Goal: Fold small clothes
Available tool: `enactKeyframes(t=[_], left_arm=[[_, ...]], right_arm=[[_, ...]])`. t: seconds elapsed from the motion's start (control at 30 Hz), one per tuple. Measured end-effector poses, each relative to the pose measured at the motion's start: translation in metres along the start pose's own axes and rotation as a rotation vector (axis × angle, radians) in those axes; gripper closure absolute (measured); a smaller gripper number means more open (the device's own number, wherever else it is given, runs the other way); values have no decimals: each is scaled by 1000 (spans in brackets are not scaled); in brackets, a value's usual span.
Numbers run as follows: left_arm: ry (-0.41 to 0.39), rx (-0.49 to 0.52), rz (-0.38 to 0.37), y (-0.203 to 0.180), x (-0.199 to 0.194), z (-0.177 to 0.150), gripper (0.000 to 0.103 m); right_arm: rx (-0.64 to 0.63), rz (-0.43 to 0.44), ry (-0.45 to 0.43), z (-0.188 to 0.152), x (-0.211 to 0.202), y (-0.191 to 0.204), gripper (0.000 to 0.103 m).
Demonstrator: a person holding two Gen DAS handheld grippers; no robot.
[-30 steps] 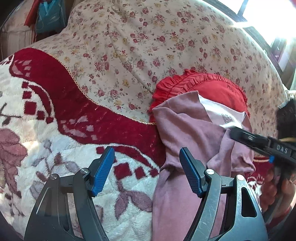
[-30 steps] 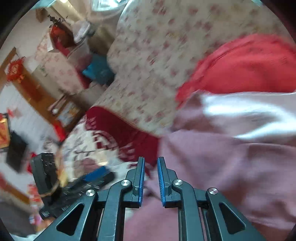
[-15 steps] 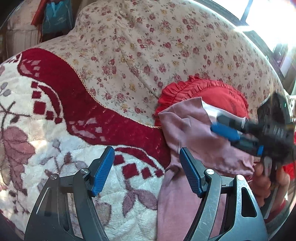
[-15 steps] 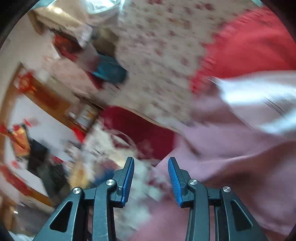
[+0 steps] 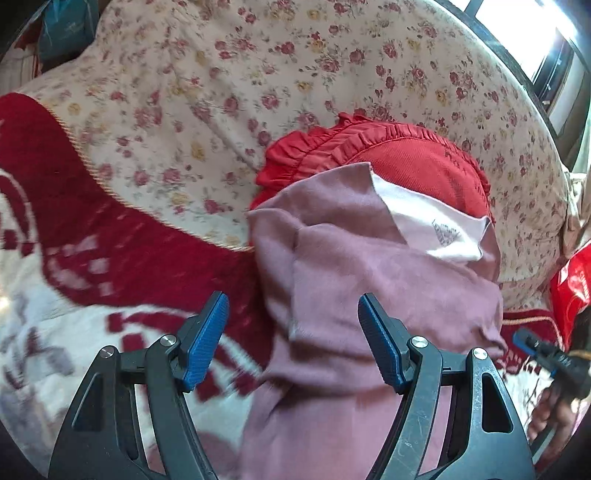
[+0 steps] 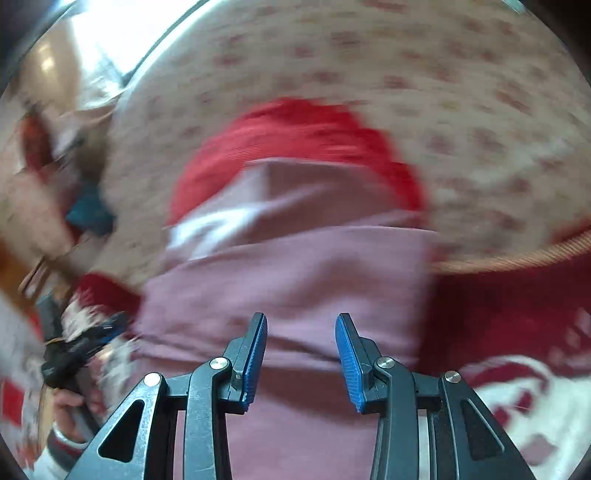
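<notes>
A mauve garment (image 5: 373,273) with a white inner panel (image 5: 432,225) lies folded over a red ruffled cushion (image 5: 413,158) on the sofa; it also fills the blurred right wrist view (image 6: 295,273). My left gripper (image 5: 291,336) is open and empty, its fingers straddling the garment's left edge. My right gripper (image 6: 301,354) is open and empty just above the garment's lower part. Its tip shows at the right edge of the left wrist view (image 5: 535,350).
The sofa back has a floral cover (image 5: 258,66). A red and white plush blanket (image 5: 74,258) covers the seat. A red bag (image 5: 569,280) sits at the far right. A teal bag (image 5: 62,26) hangs at the upper left.
My right gripper opened, let go of the garment and pulled back to the right and down. The folded flap now rests on the garment. My left gripper shifted slightly closer.
</notes>
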State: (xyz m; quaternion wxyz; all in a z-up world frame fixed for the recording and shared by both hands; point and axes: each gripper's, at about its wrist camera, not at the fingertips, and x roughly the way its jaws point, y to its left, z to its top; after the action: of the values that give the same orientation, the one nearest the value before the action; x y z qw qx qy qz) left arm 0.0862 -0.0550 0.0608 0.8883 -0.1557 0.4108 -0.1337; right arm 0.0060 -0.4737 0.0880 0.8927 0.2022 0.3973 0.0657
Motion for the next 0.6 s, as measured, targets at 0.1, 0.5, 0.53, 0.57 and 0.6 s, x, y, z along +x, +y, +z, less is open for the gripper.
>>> enactKeyframes(t=[0.1, 0.5, 0.53, 0.57, 0.6], left_arm=[[24, 6, -52, -10, 15, 0, 43], [-74, 108, -17, -17, -12, -4, 97], [-60, 111, -6, -15, -7, -6, 97], [-37, 108, 16, -12, 1, -9, 97], [-12, 104, 34, -10, 10, -13, 97]], right_arm=[[108, -46, -4, 4, 4, -43, 66], [72, -14, -131, 45, 11, -22, 96], [42, -38, -119, 47, 15, -17, 96], [20, -71, -96, 50, 26, -11, 96], [5, -104, -60, 51, 42, -12, 96]])
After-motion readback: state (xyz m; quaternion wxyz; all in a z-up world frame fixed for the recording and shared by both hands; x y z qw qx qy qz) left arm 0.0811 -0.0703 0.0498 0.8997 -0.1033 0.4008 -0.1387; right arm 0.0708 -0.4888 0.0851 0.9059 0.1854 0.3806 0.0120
